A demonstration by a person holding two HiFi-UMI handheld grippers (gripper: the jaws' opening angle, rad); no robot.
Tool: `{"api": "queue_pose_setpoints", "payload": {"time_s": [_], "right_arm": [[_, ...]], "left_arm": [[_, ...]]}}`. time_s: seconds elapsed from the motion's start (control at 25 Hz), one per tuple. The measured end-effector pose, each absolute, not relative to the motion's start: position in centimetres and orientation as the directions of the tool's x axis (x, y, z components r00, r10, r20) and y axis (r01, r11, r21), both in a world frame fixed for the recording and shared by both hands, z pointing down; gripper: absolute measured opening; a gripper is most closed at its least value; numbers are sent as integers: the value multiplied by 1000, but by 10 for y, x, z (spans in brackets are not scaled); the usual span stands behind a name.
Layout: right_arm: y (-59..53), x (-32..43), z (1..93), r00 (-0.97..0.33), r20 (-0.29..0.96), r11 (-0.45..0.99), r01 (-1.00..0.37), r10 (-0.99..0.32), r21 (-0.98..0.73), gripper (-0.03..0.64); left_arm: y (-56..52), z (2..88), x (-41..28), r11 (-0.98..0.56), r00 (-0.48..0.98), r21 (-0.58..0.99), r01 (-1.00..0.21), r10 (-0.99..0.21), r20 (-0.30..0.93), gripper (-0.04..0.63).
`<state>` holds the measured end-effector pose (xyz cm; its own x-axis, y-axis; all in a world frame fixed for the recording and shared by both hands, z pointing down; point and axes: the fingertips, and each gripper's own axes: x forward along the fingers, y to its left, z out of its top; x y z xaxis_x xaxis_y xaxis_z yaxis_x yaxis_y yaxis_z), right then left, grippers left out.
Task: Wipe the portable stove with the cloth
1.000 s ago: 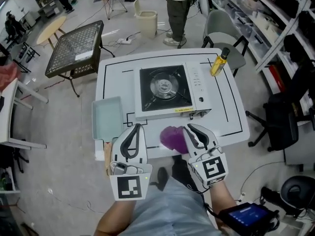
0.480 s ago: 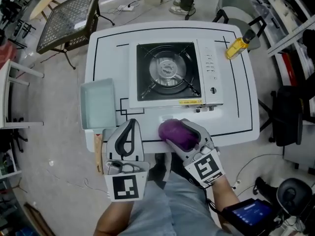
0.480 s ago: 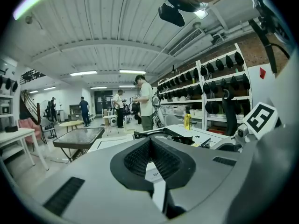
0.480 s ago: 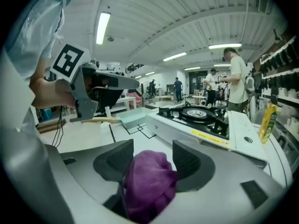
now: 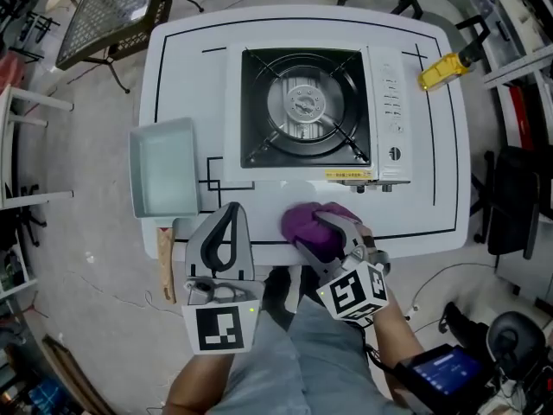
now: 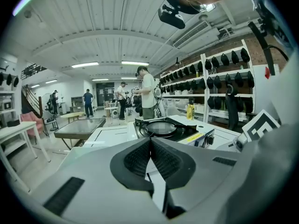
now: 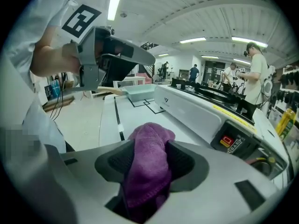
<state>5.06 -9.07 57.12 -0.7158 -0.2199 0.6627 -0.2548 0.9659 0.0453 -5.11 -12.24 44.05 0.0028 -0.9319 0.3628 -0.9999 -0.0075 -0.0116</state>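
Cloth [image 5: 304, 221] position: purple, bunched, on the near strip of the table [image 5: 186, 67], just in front of the stove [image 5: 302, 115] front panel, not on the stove

Right gripper [image 7: 150, 158]: jaws have just been opening and now stand wide, cloth between them. The right gripper view shows the cloth filling the gap, draped down between the two pads and brushing both, its top poking up past the jaws. No clamp on it. From the head view the jaws straddle the cloth from the near side, pointing toward the stove's knob end

Left gripper [image 6: 150, 146]: jaws closed together, nothing between them. It sits left of the cloth at the table's near edge, tips over the table, apart from the cloth, aimed toward the stove

Stove: centre of the table, burner grate bare, control strip on its right side

Other items: tray [image 5: 164, 167] at the stove's left, just beside it; yellow bottle [image 5: 442, 69] lying at the far right edge of the table, well apart from the cloth and both grippers
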Motion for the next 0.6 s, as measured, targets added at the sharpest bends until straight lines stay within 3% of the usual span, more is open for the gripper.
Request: {"api": "queue_pose_setpoints", "payload": {"time_s": [0.24,0.6], "right_arm": [[-98,51,564,-711,667,955,-297,-224,5,139],[-110,51,463,-823,494,917,-382,-282,-112,121]], "left_arm": [[-124,428,-50,-12,8,-12,-1000,-939,343,18],[-118,358,-42,-23,15,-34,-999,-975,222,18]]}}
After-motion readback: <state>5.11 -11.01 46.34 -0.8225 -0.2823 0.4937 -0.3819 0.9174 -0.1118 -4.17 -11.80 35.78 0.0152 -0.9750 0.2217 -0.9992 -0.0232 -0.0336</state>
